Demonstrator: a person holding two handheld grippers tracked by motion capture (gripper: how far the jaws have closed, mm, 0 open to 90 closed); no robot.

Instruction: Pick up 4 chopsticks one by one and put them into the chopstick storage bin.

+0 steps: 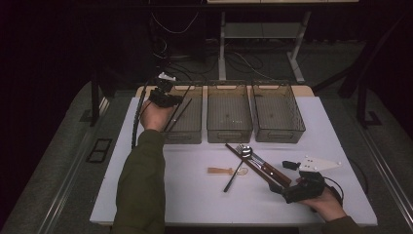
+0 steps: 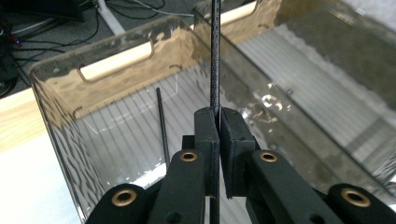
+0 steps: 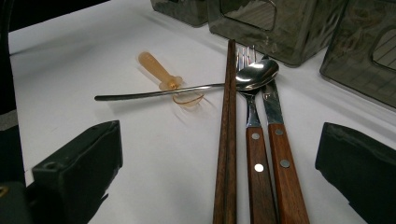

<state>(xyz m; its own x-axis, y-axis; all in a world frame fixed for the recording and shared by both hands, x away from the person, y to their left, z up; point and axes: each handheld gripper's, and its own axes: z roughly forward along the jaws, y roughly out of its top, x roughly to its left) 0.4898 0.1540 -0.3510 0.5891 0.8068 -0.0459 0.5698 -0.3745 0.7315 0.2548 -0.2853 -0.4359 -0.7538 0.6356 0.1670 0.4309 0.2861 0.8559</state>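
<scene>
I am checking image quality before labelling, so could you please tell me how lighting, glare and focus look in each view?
High view: dim, floor nearly black, the white table the one bright area. Left gripper view: reflections ripple on the clear bin, the shut left gripper is soft, its thin black chopstick sharp. Right gripper view: highlight on the spoon, soft shadows, the open right gripper blurred.
</scene>
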